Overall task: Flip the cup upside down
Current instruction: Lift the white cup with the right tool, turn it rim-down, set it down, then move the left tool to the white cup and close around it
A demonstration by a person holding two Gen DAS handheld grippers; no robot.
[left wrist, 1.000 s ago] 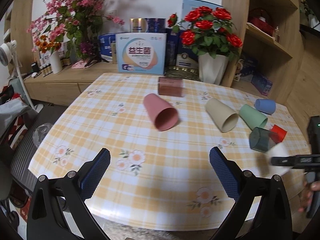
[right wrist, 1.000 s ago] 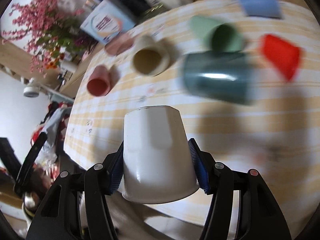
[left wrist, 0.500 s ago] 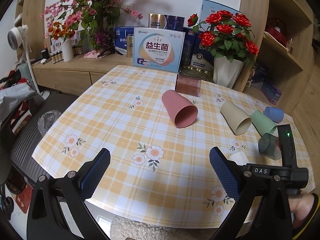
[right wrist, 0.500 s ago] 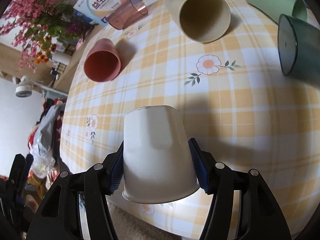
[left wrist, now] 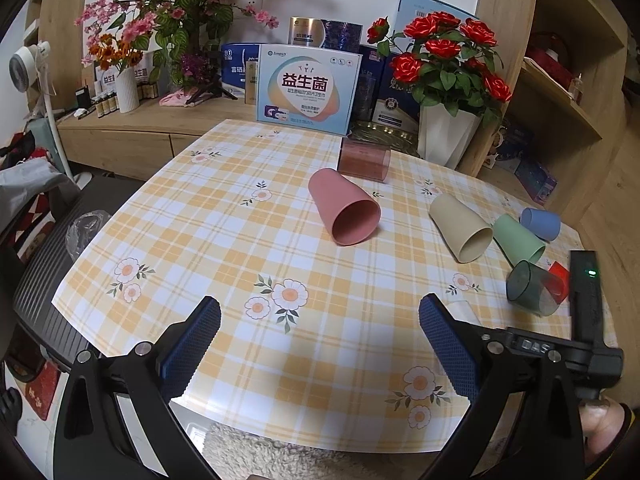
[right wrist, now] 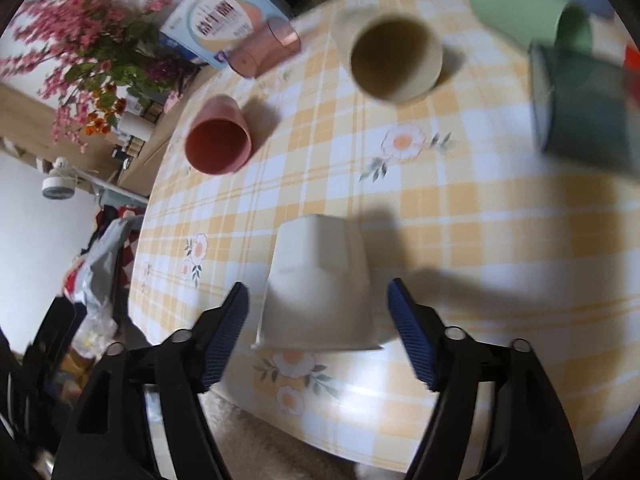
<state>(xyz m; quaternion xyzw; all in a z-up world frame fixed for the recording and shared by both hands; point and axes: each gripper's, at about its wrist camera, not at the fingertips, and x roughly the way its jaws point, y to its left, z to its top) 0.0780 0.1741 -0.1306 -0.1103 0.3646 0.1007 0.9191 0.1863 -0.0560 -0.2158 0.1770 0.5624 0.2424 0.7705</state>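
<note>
While the left gripper hangs over the near edge of the tabletop, its fingers are spread wide with nothing between them. Past it, a pink cup lies on its side in the middle. A tan cup, a green cup, a blue cup and a dark see-through cup lie on their sides to the right. Only a small bit of the white cup shows behind the right finger.

In the right wrist view, the white cup stands upside down near the edge of the tabletop, rim down and bottom up. The right gripper has its fingers spread apart, one on each side of the cup, not touching it. The picture is a bit blurry.

The cup looks light, stiff and smooth, likely plastic, so it could slip or tip easily. The best place to hold it looks like the middle of its sides.
</note>
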